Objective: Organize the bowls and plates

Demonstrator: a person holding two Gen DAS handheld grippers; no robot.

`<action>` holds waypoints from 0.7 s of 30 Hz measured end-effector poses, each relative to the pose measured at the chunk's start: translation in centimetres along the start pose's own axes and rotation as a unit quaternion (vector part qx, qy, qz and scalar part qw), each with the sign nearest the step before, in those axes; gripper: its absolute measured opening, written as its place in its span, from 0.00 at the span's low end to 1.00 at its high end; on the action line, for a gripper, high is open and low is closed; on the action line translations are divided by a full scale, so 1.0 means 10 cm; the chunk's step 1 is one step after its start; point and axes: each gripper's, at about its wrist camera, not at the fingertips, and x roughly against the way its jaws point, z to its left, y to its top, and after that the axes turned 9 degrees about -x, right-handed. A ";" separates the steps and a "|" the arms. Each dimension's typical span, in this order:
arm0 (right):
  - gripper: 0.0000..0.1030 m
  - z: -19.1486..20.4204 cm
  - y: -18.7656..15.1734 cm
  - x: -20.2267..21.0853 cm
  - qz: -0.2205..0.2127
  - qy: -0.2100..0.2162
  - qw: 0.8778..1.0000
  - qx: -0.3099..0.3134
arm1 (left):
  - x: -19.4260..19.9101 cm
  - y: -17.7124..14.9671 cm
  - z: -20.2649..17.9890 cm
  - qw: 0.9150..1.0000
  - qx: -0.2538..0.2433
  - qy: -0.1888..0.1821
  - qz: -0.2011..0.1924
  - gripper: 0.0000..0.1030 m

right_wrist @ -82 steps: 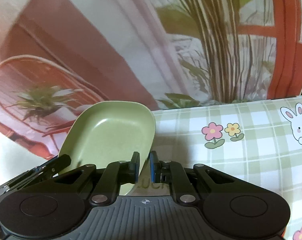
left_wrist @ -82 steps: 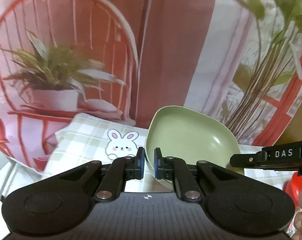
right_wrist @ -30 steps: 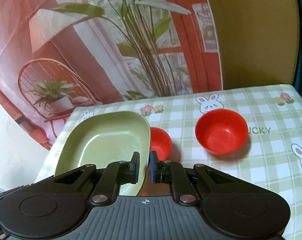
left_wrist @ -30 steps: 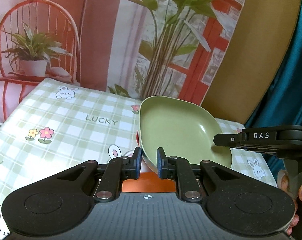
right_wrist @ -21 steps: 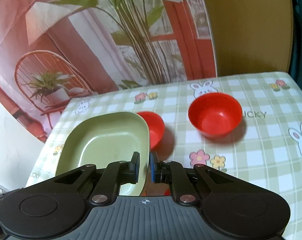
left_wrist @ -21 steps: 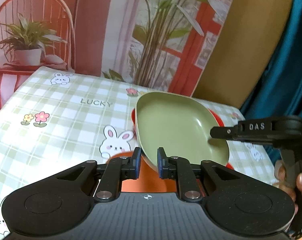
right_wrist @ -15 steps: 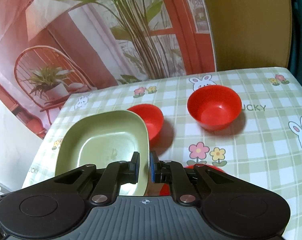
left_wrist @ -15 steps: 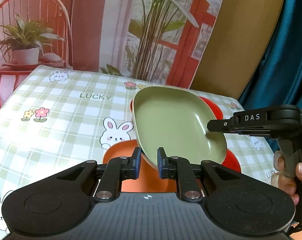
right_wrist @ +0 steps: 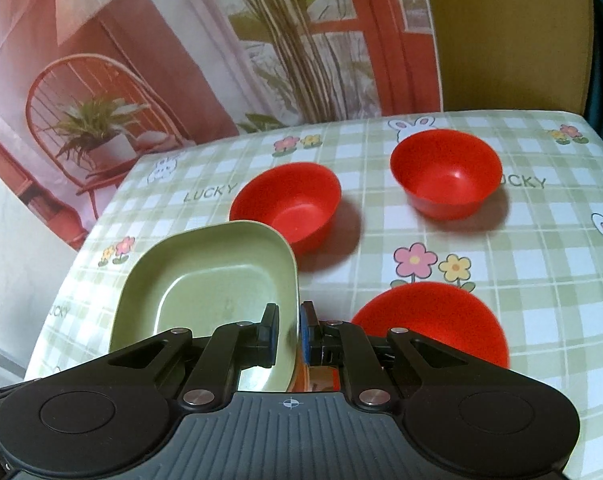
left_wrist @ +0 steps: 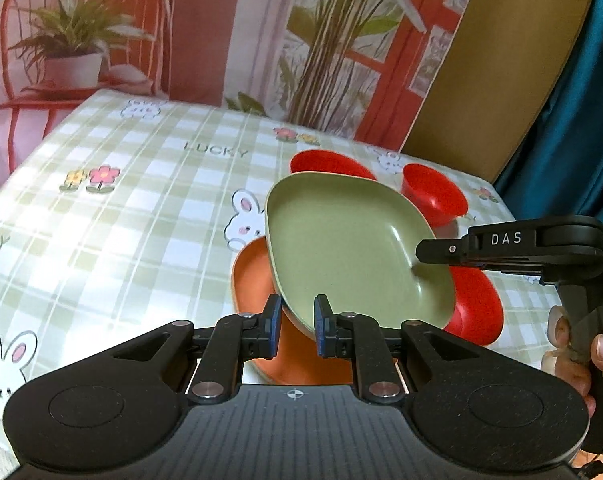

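Lowered since half a second ago, the green plate (left_wrist: 353, 252) now hangs tilted just above the orange plate (left_wrist: 257, 280) on the desk (left_wrist: 141, 208). Both tongs pinch its rim: the left tongs (left_wrist: 295, 326) at the near edge, the right tongs (right_wrist: 288, 330) at the opposite side. I think it should be levelled and centred over the orange plate before release, keeping away from the nearest red bowl (right_wrist: 433, 320).

Right gripper (right_wrist: 288, 334) clamps green plate (right_wrist: 209, 276) rim; three red bowls (right_wrist: 287, 202) on checked tablecloth (right_wrist: 541, 260).
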 end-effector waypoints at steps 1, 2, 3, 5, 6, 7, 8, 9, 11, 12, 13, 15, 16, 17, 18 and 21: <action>0.11 0.01 -0.01 -0.02 0.002 -0.002 1.000 0.001 | -0.01 -0.02 0.01 1.000 0.004 -0.001 0.003 0.18; 0.11 0.01 -0.02 -0.04 0.004 -0.003 1.000 0.001 | -0.02 -0.04 0.02 1.000 0.006 -0.002 0.006 0.18; 0.11 0.01 -0.02 -0.05 0.005 -0.005 1.000 0.002 | -0.03 -0.06 0.03 1.000 0.010 -0.003 0.009 0.18; 0.11 0.01 -0.03 -0.10 0.005 -0.011 1.000 0.005 | -0.08 -0.09 0.05 1.000 0.018 -0.007 0.017 0.18; 0.11 0.02 -0.05 -0.12 0.005 -0.016 1.000 0.008 | -0.10 -0.10 0.06 0.999 0.024 -0.011 0.021 0.18; 0.11 0.03 -0.06 -0.15 0.007 -0.020 1.000 0.013 | -0.12 -0.11 0.06 0.999 0.027 -0.013 0.024 0.18; 0.11 0.04 -0.07 -0.18 0.011 -0.023 1.000 0.016 | -0.13 -0.13 0.07 0.999 0.027 -0.013 0.027 0.18; 0.11 0.04 -0.08 -0.20 0.013 -0.024 0.999 0.017 | -0.14 -0.14 0.07 0.999 0.026 -0.010 0.029 0.18; 0.11 0.05 -0.11 -0.24 0.017 -0.027 0.999 0.020 | -0.15 -0.15 0.08 0.999 0.025 -0.007 0.030 0.18; 0.11 0.05 -0.12 -0.26 0.019 -0.028 0.999 0.020 | -0.15 -0.16 0.09 0.999 0.027 -0.008 0.029 0.18; 0.11 0.04 -0.12 -0.27 0.020 -0.028 0.999 0.020 | -0.15 -0.16 0.10 0.999 0.029 -0.008 0.029 0.18; 0.11 0.04 -0.12 -0.30 0.021 -0.028 0.999 0.020 | -0.16 -0.18 0.12 0.999 0.032 -0.009 0.029 0.18; 0.11 0.05 -0.12 -0.31 0.020 -0.028 0.999 0.021 | -0.16 -0.18 0.12 0.999 0.033 -0.008 0.030 0.18; 0.11 0.06 -0.12 -0.32 0.020 -0.029 0.999 0.023 | -0.16 -0.20 0.12 0.999 0.033 -0.007 0.031 0.18; 0.11 0.06 -0.12 -0.33 0.020 -0.030 0.999 0.025 | -0.17 -0.20 0.11 0.999 0.034 -0.007 0.033 0.18; 0.11 0.08 -0.12 -0.35 0.019 -0.030 0.999 0.029 | -0.18 -0.21 0.12 0.999 0.039 -0.006 0.036 0.18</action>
